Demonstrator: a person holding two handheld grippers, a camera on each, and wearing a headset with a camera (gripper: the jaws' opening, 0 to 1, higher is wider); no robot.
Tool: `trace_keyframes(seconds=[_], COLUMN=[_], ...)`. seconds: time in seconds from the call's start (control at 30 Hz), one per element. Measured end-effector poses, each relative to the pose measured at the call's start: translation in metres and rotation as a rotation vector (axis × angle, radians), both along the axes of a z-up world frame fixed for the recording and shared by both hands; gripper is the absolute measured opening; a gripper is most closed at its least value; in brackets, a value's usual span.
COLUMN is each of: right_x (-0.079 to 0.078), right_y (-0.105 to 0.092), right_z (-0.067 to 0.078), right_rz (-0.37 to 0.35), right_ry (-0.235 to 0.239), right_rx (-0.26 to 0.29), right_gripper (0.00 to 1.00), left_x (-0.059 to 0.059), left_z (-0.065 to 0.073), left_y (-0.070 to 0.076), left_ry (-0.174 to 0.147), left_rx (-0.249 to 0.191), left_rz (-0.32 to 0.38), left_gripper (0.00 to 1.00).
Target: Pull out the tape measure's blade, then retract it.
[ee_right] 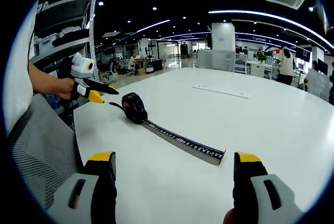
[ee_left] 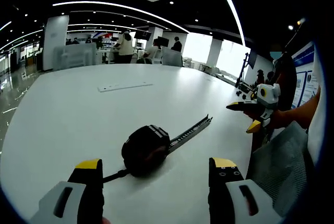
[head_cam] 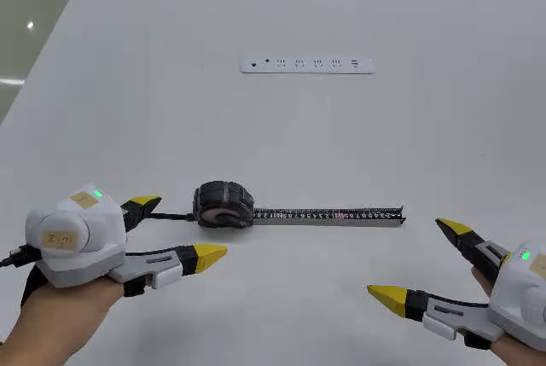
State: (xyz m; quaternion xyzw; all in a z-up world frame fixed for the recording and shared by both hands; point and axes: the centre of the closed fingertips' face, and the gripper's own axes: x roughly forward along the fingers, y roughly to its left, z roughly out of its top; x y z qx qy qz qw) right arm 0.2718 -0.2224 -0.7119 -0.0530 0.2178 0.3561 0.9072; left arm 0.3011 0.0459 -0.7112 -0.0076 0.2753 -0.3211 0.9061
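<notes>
In the centre of the head view, the black tape measure [head_cam: 223, 205] lies on the white table [head_cam: 358, 144] with its blade [head_cam: 328, 214] extended flat toward the right. A white power strip [head_cam: 307, 65] lies well beyond it, in the upper middle. At lower left, the left gripper [head_cam: 181, 227] has its yellow-tipped fingers [head_cam: 207, 254] spread wide and grips nothing; the case sits just right of the tips, apart from them. At lower right, the right gripper [head_cam: 414, 258] is equally wide open and empty, its upper tip near the blade's free end but not touching it.
</notes>
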Motion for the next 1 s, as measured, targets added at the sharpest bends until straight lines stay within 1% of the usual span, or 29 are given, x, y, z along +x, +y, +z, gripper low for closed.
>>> trace_keyframes(seconds=[0.2, 0.27, 0.33, 0.4, 0.5, 0.53, 0.57, 0.67, 0.73, 0.83, 0.87, 0.9, 1.0], right_x=[0.002, 0.003, 0.003, 0.001, 0.000, -0.001, -0.001, -0.001, -0.002, -0.002, -0.002, -0.002, -0.001], right_y=[0.001, 0.002, 0.002, 0.003, 0.003, 0.003, 0.003, 0.003, 0.003, 0.002, 0.002, 0.002, 0.002], right_z=[-0.001, -0.001, -0.002, -0.004, -0.005, -0.005, -0.005, -0.007, -0.008, -0.008, -0.008, -0.008, -0.009], right_rz=[0.008, 0.008, 0.008, 0.016, 0.018, 0.017, 0.016, 0.015, 0.016, 0.014, 0.014, 0.014, 0.013], right_ry=[0.000, 0.000, 0.002, 0.002, 0.006, 0.007, 0.008, 0.010, 0.013, 0.013, 0.013, 0.014, 0.015], right_rx=[-0.002, -0.002, 0.000, -0.012, -0.010, -0.010, -0.007, -0.007, -0.007, -0.007, -0.007, -0.006, -0.006], right_gripper=[0.89, 0.89, 0.89, 0.89, 0.89, 0.89, 0.89, 0.89, 0.89, 0.89, 0.89, 0.89, 0.89], left_x=[0.011, 0.014, 0.018, 0.021, 0.024, 0.026, 0.028, 0.030, 0.031, 0.032, 0.032, 0.033, 0.033], left_z=[-0.001, -0.004, -0.008, -0.011, -0.016, -0.016, -0.018, -0.019, -0.022, -0.025, -0.026, -0.027, -0.030], left_y=[-0.012, -0.014, -0.014, -0.018, -0.023, -0.022, -0.023, -0.027, -0.029, -0.034, -0.037, -0.036, -0.040], left_ry=[0.009, 0.018, 0.012, 0.022, 0.027, 0.022, 0.029, 0.039, 0.041, 0.049, 0.057, 0.057, 0.072], left_rx=[0.002, 0.010, 0.024, 0.013, 0.018, 0.022, 0.021, -0.004, 0.007, 0.000, -0.010, -0.008, -0.026], left_rz=[0.009, 0.021, 0.034, 0.044, 0.057, 0.071, 0.079, 0.096, 0.105, 0.109, 0.104, 0.111, 0.118], left_gripper=[0.81, 0.81, 0.83, 0.82, 0.83, 0.83, 0.83, 0.83, 0.83, 0.83, 0.83, 0.83, 0.83])
